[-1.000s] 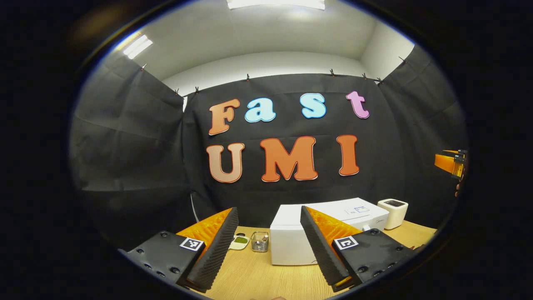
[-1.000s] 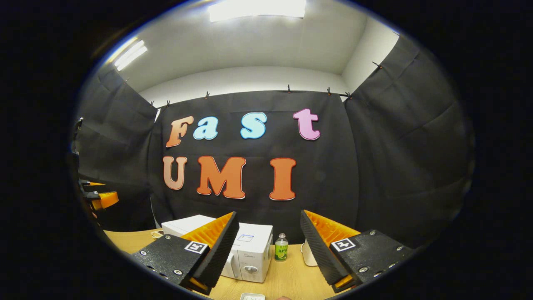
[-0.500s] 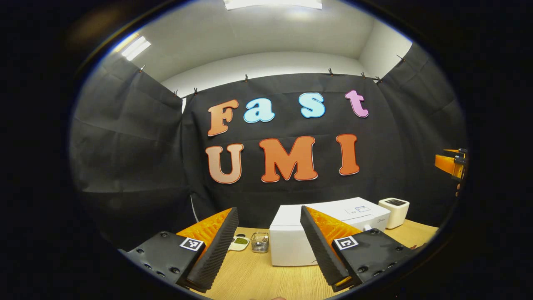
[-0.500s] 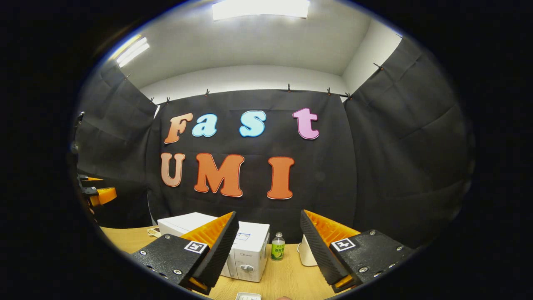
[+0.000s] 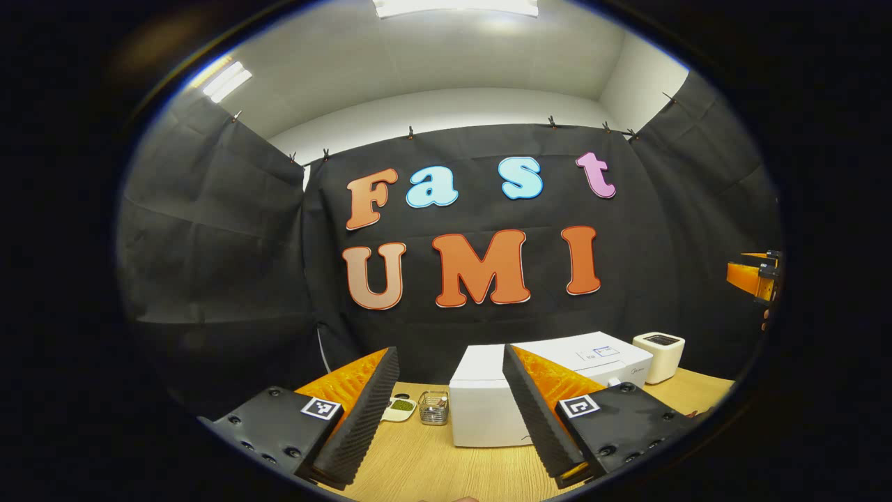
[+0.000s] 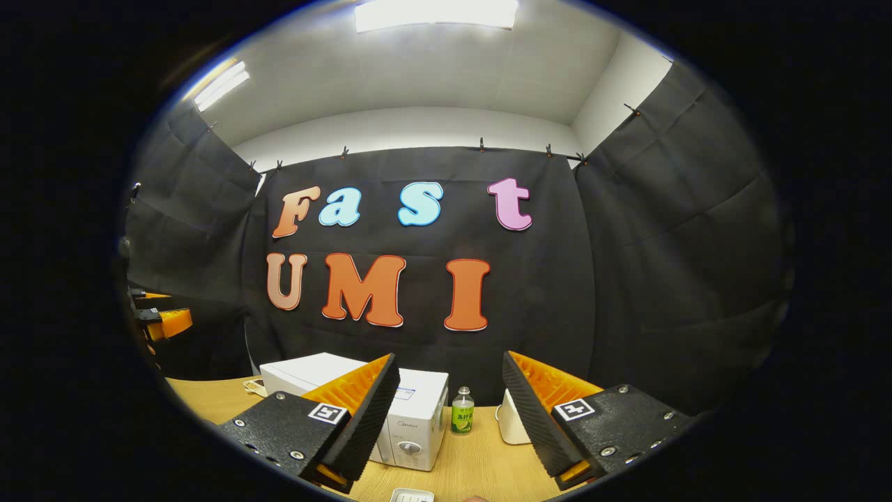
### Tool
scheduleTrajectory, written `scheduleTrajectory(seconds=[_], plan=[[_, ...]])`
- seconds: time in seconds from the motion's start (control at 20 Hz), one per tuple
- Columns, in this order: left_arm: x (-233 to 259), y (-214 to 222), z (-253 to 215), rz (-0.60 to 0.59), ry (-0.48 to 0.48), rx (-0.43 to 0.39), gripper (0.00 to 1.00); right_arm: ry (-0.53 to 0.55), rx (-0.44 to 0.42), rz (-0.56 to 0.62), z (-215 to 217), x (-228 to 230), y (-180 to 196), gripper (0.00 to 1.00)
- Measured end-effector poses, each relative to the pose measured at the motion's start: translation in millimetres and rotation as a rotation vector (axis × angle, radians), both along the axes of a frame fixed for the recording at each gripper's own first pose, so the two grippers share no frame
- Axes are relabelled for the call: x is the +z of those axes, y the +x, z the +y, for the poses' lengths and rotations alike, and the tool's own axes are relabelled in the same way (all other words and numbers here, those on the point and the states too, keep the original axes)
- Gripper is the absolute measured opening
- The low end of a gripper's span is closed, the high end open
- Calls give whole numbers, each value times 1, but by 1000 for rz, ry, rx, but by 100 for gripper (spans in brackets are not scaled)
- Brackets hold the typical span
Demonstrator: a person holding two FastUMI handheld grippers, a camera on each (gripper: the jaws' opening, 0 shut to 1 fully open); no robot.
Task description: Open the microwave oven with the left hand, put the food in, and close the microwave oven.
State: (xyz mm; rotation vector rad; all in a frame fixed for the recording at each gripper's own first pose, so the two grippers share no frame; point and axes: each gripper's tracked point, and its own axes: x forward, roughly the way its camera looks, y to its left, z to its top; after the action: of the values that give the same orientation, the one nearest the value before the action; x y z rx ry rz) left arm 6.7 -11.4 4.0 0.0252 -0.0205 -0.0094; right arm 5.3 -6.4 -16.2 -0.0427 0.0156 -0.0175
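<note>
My left gripper (image 5: pixel 449 418) and right gripper (image 6: pixel 449 422) both hang spread wide, holding nothing. The closed white microwave oven (image 5: pixel 488 411) sits low centre on the wooden table (image 5: pixel 418 460), lower left in the right gripper view, a green bottle (image 6: pixel 460 413) beside it.

The white box-shaped microwave oven (image 5: pixel 550 390) stands upright on the light wooden table (image 5: pixel 432 464), near the black back wall. Its door is closed. In the right gripper view the microwave oven (image 6: pixel 418 418) shows a round silver knob low on its front right panel. A small white dish (image 6: pixel 411 496) lies on the table at the bottom edge; its contents cannot be seen.
</note>
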Motion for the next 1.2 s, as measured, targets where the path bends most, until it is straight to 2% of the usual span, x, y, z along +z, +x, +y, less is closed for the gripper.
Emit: scheduleTrajectory(seconds=[0.1, 0.15, 0.2, 0.25, 0.4, 0.5, 0.55, 0.65, 0.7, 0.75, 1.2], plan=[[0, 0, -2, -4, 5, 0, 94, 9, 2, 1, 0, 1, 0, 92], [1, 0, -3, -5, 5, -2, 98, 11, 1, 1, -1, 0, 1, 92], [3, 1, -4, -7, 4, -4, 94, 11, -1, -1, -3, 0, 1, 92], [4, 0, -5, -9, 4, -7, 98, 11, -5, 0, -5, 0, 1, 92], [5, -1, -6, -14, -2, -11, 98, 16, -6, 6, -7, -4, 0, 92], [5, -1, -8, -15, -3, -17, 98, 12, -2, 10, -7, -7, 0, 92], [5, 0, -10, -15, -5, -20, 94, 7, -5, 13, -9, -9, 0, 92], [2, 2, -16, -16, -9, -23, 98, -2, -8, 16, -10, -11, 0, 92], [1, 2, -17, -16, -11, -27, 94, -6, -6, 17, -10, -12, -1, 92], [1, 2, -19, -15, -12, -28, 98, -11, -4, 18, -9, -12, -1, 92], [-12, 7, -45, -18, -26, -47, 94, -28, -16, 17, -22, -25, -4, 93]])
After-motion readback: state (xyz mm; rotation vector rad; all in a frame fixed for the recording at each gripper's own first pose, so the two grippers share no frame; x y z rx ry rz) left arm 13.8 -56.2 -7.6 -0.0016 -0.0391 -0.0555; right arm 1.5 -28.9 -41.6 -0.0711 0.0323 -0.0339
